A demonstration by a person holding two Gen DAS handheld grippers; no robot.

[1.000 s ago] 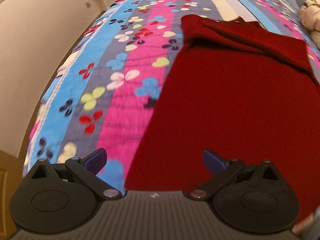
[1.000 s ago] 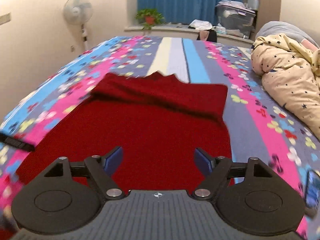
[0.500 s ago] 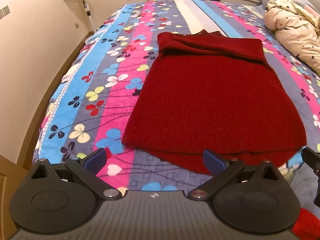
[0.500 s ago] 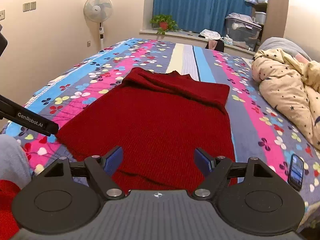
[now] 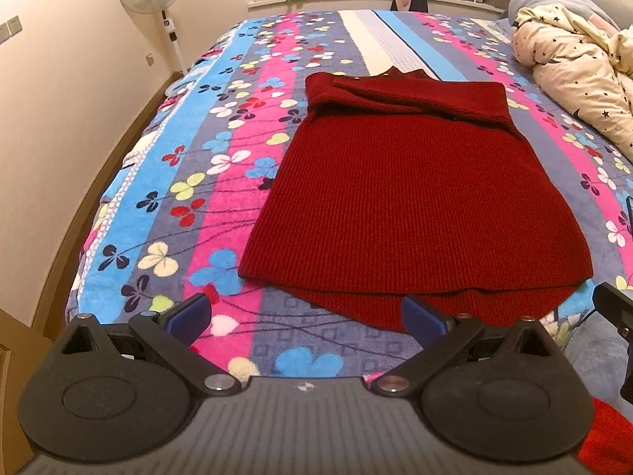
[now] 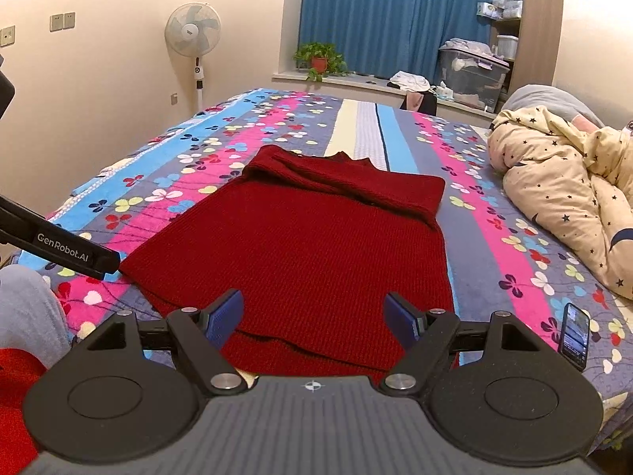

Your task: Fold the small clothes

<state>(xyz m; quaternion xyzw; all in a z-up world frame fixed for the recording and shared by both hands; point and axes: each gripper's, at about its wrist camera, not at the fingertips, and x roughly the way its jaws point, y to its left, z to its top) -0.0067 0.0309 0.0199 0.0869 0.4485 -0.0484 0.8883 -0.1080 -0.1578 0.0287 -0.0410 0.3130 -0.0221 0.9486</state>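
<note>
So both jaws gape with nothing in them; the red sweater (image 5: 415, 198) lies flat on the bedspread (image 5: 221, 198) ahead, sleeves folded, hem just past the left gripper (image 5: 304, 316) and right gripper (image 6: 314, 318); next, probably pinch the hem corners.

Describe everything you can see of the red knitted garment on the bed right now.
The red knitted garment is dark red with a fine ribbed knit. It lies flat on the flowered, striped bedspread. Its far end is folded over into a thick band. At the near hem a lower layer sticks out beyond the top one. Nothing grips it: the left gripper and the right gripper are both open at its near edge.
</note>
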